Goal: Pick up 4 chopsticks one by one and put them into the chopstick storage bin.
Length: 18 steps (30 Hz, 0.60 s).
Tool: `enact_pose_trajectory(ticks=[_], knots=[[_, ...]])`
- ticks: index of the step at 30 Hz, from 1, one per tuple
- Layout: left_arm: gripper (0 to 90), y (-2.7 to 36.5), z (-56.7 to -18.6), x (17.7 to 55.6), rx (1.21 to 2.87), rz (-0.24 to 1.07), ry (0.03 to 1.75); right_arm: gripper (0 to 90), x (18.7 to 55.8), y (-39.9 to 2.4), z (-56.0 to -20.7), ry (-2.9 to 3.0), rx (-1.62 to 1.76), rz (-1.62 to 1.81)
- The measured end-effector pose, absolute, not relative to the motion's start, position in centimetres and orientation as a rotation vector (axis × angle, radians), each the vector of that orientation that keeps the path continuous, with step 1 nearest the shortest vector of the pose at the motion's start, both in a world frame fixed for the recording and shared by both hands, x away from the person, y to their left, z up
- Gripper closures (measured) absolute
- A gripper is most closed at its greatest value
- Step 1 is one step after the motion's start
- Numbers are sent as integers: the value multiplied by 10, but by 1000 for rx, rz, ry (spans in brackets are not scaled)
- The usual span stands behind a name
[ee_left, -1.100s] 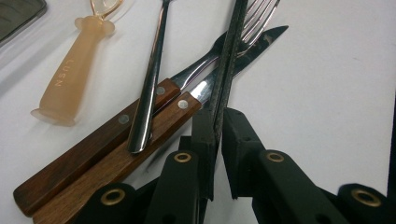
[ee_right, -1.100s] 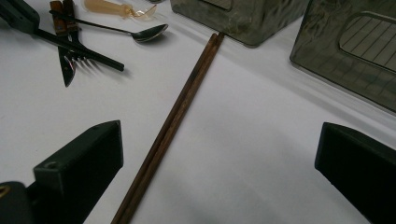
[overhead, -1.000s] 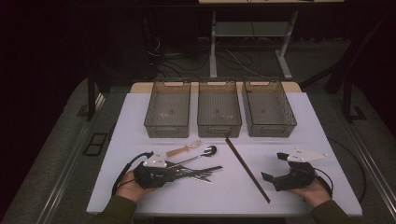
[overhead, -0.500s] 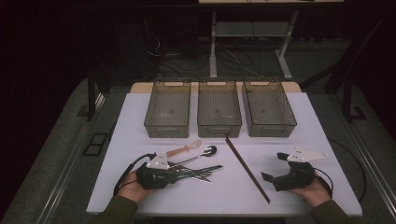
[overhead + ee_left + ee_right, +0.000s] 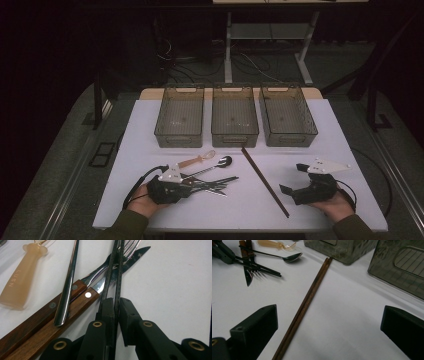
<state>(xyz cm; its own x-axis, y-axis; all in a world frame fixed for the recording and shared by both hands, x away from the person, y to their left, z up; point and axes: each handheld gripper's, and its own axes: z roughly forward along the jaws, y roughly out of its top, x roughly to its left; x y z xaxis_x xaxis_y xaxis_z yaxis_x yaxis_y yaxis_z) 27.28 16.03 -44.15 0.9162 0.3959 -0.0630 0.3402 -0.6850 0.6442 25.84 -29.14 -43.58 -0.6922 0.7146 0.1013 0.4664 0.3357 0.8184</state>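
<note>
On the white tabletop [image 5: 320, 135], three smoky translucent plastic bins [image 5: 233, 116] stand side by side toward twelve o'clock. A heap of cutlery lies at about eight o'clock from the table's middle, and the left gripper [image 5: 187, 187] sits at the heap's near end, held by the person's left hand [image 5: 145, 200].

In the left gripper view, the left gripper's [image 5: 116, 312] two black jaws are pressed together on a pair of thin black chopsticks [image 5: 114, 272] — the sticks run from between the pads up toward twelve o'clock, crossing over the fork tines [image 5: 131, 246] and the steel knife blade [image 5: 136, 256]. At ten o'clock of the jaws lie two dark wooden riveted handles [image 5: 47, 320], touching each other, with a polished steel spoon handle [image 5: 68, 282] resting across them. A pale amber translucent plastic handle [image 5: 21, 281] lettered "LUSN" lies further out at ten o'clock.

The right gripper [image 5: 295, 180], held in the right hand [image 5: 335, 205], rests at four o'clock on the table with its jaws spread wide and nothing between them. In the right gripper view a pair of long brown wooden chopsticks [image 5: 304, 305] lies flat on the table between the jaws — close beside the left-hand one, touching neither — and reaches to the foot of a bin [image 5: 339, 248]. The steel spoon bowl [image 5: 292, 257] lies at eleven o'clock there.
</note>
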Motion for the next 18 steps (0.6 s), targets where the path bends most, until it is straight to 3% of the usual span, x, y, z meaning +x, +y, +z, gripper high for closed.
enact_pose_trajectory(ticks=[18], knots=[[855,160,-441,274,2380,95,517,8,258,-292,-436,2324,1064,1289]])
